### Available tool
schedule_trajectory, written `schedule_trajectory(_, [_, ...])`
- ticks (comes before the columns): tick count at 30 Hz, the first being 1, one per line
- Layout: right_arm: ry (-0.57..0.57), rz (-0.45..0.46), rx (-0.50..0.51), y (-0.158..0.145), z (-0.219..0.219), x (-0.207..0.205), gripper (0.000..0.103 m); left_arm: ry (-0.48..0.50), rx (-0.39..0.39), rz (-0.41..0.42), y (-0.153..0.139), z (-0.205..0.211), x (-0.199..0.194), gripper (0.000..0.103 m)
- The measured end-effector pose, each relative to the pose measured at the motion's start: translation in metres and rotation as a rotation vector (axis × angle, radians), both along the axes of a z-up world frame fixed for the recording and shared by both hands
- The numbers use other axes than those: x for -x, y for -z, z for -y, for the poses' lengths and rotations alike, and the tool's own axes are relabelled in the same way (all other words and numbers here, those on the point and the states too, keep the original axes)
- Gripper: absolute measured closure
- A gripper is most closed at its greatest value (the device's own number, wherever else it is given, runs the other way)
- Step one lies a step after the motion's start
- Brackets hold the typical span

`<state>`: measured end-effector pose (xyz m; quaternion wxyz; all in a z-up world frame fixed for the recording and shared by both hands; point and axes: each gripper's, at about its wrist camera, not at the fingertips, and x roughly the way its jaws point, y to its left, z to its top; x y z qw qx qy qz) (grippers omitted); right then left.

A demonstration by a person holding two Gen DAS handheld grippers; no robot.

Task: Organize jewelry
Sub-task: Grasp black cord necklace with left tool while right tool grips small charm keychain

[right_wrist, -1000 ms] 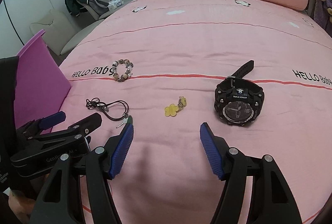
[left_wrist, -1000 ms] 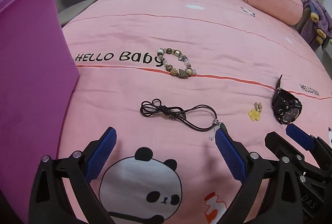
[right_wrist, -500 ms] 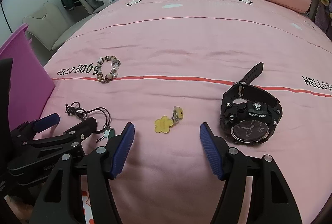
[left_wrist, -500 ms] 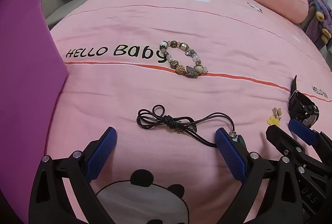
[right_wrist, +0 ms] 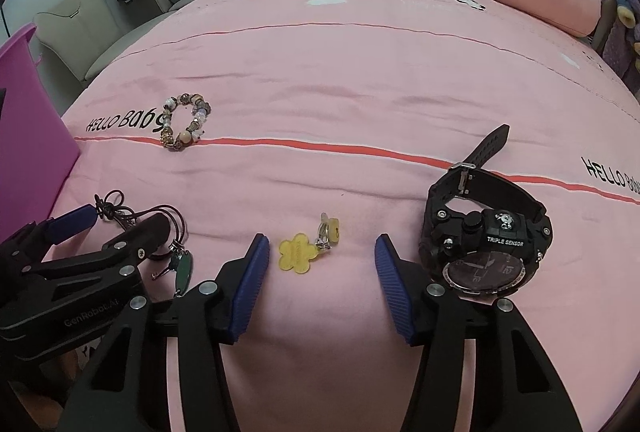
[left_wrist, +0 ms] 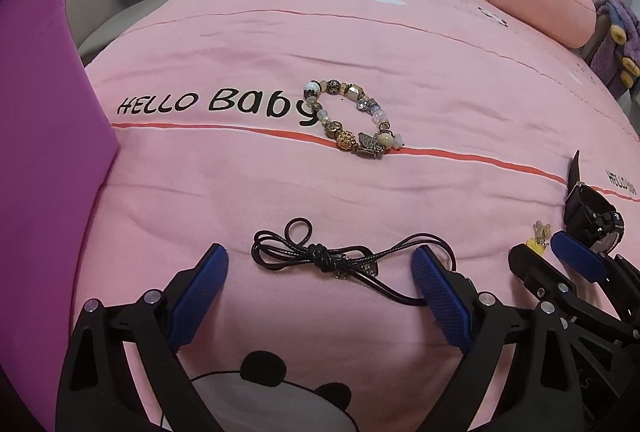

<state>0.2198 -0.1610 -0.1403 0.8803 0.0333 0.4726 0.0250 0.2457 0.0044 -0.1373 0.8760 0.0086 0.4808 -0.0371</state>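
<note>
Jewelry lies spread on a pink bedspread (left_wrist: pixel 400 44). In the left wrist view, the left gripper (left_wrist: pixel 320 268) has its jaws closing but not yet touching the black cord necklace (left_wrist: pixel 324 258) that lies between them, toward the near edge of the bedspread. A beaded bracelet (left_wrist: pixel 352 120) rests farther in, on the red stripe. A purple box (left_wrist: pixel 40 112) stands at the left edge.

In the right wrist view, the right gripper (right_wrist: pixel 320 252) is closing around a yellow flower earring (right_wrist: pixel 300 252) without touching it. A black watch (right_wrist: pixel 484 232) lies just right of it.
</note>
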Motion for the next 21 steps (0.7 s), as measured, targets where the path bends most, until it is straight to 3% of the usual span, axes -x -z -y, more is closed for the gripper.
schedule_trajectory(5, [-0.021, -0.003, 0.055, 0.000, -0.011, 0.000, 0.062, -0.009, 0.013, 0.005, 0.000, -0.003, 0.002, 0.025])
schedule_trajectory(8, [-0.025, -0.007, 0.059, 0.000, -0.014, 0.000, 0.072, -0.008, 0.011, 0.011, -0.001, -0.002, 0.007, 0.036])
schedule_trajectory(11, [-0.026, -0.010, 0.056, 0.000, -0.016, 0.000, 0.076, -0.007, 0.015, 0.007, -0.002, -0.001, 0.009, 0.050])
schedule_trajectory(13, [-0.022, -0.011, 0.039, -0.001, -0.014, 0.000, 0.077, -0.004, 0.036, 0.001, -0.003, -0.002, 0.009, 0.073])
schedule_trajectory(15, [-0.013, -0.013, 0.011, -0.002, -0.010, 0.001, 0.078, -0.004, 0.055, -0.008, -0.005, -0.004, 0.010, 0.088])
schedule_trajectory(16, [-0.009, -0.012, 0.002, -0.002, -0.010, 0.001, 0.092, -0.006, 0.066, -0.016, -0.005, -0.005, 0.010, 0.093])
schedule_trajectory(17, [-0.007, -0.016, 0.000, -0.002, -0.009, 0.002, 0.100, -0.008, 0.075, -0.023, -0.006, -0.006, 0.011, 0.094])
schedule_trajectory(21, [-0.001, -0.007, -0.047, -0.004, -0.003, 0.009, 0.100, -0.010, 0.097, -0.045, -0.011, -0.008, 0.018, 0.094])
